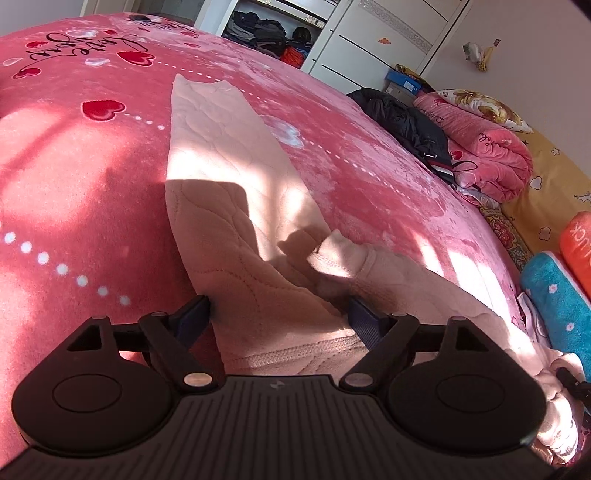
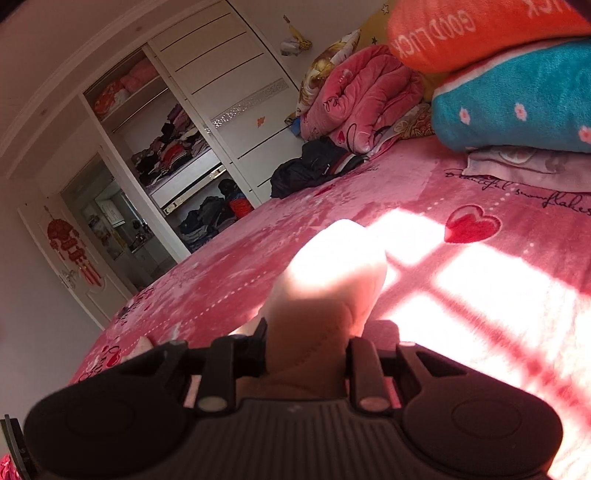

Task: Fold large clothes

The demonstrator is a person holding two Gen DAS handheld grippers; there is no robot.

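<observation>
**Quilted pink trousers, one leg flat, the other lifted for the fold**

Spread across the pink heart-print blanket (image 1: 92, 177): a pair of pale pink quilted fleece trousers (image 1: 221, 177), one leg laid straight and flat toward the far side of the bed, waistband (image 1: 295, 356) nearest the left wrist camera. Hovering over that waistband: the left gripper (image 1: 280, 314), fingers spread wide, one either side of the leg's upper end, pads apart from the cloth, gripping nothing. Probably just let go, or poised to pin the waist.

Clamped in the right gripper (image 2: 306, 343): a thick bunch of the same pink fabric (image 2: 332, 266), fingers drawn narrow against it, the bunch sticking up and forward above the blanket. Likely the second leg, raised so as to be carried over onto the flat one; cannot tell which part of it is pinched.

Well apart at the bed's edge: a black jacket (image 1: 402, 118), a rolled pink quilt (image 1: 491, 147), a teal pillow (image 2: 517, 99) under an orange one (image 2: 461, 33). Beyond, an open white wardrobe (image 2: 177, 147).
</observation>
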